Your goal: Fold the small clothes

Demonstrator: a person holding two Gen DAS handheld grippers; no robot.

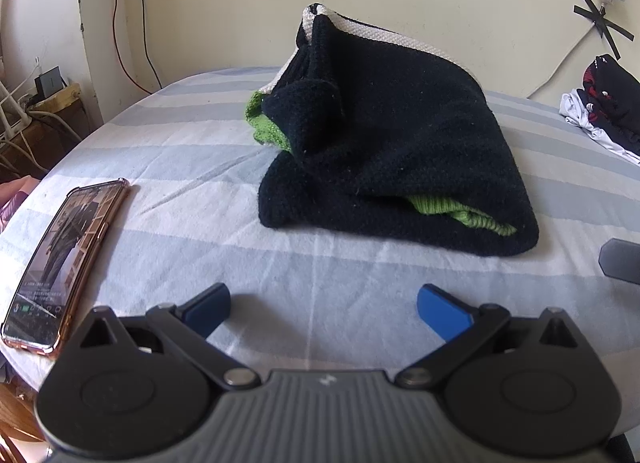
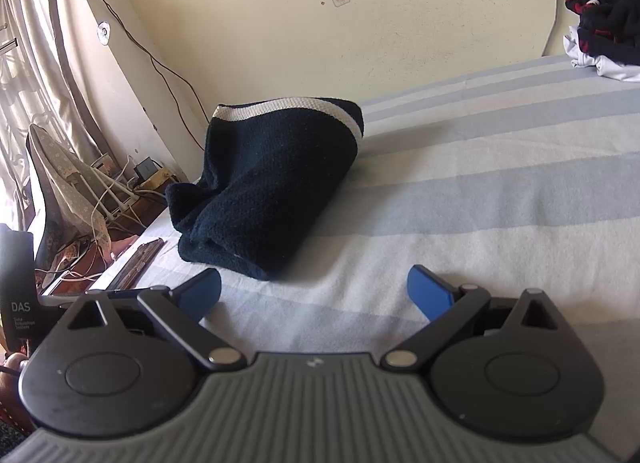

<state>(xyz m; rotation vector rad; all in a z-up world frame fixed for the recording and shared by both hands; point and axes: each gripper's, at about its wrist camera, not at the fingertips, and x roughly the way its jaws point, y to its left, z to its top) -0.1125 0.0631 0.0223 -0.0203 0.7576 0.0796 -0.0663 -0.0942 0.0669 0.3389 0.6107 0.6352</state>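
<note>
- My left gripper (image 1: 323, 308) and right gripper (image 2: 314, 292): both spread wide, empty.
- Folded black knit sweater (image 1: 400, 151): pinch both near corners evenly, keeping green lining tucked.

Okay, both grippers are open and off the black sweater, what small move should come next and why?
Probably bring the left gripper forward to the near edge of the black sweater and pinch it. Both it and the right gripper are open and empty, short of the garment, which lies bunched on the striped sheet with green knit poking out, so it seems to need spreading first.
</note>
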